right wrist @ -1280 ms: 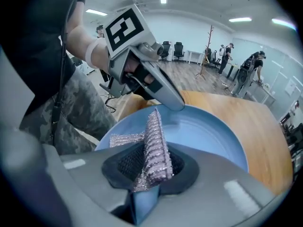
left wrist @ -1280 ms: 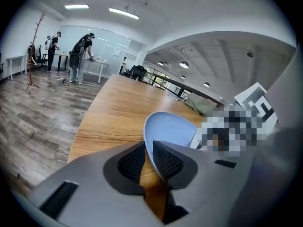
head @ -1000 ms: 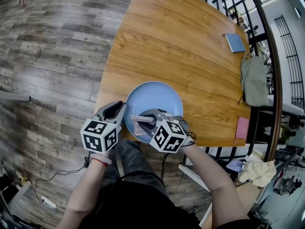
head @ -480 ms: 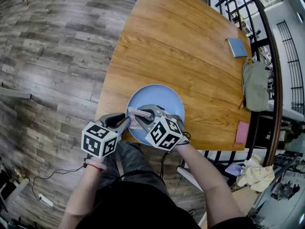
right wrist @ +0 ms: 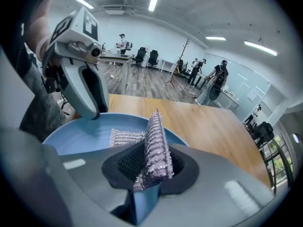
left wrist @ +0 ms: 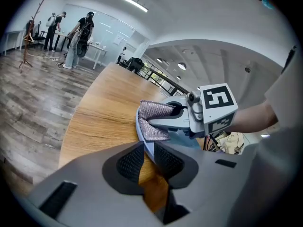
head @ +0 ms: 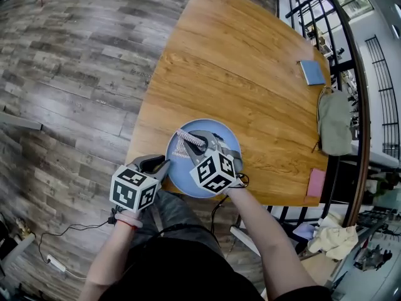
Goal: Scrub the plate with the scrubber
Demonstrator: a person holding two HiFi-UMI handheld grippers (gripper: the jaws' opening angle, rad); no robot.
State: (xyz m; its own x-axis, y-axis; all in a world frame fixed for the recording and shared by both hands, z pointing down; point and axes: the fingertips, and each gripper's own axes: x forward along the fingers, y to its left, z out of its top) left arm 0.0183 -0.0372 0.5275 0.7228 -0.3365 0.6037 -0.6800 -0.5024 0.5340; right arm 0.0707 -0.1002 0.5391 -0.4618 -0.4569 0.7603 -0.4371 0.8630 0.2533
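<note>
Honey-coloured wood makes up the worktop (head: 238, 74), which is rounded at its near edge and stands over a grey plank floor.

The right gripper (right wrist: 144, 167) is clamped on the scrubber (right wrist: 154, 143), a silvery knitted mesh pad that looks soft and folded. Its free end lies flat on the face of the plate (head: 177, 171). The left gripper (left wrist: 149, 160) is pinched narrow on the plate's near rim, with the thin edge caught between its ribbed black pads.

The plate is round, shallow, pale blue and smooth with a slight sheen. It sits at the worktop's near edge, just in front of the person.

Scrubbing looks to be under way, since the plate is steadied and the mesh is in contact with it. No dirt, suds or water show, so I cannot judge how much of the face has been covered. The part under the right gripper is hidden.
</note>
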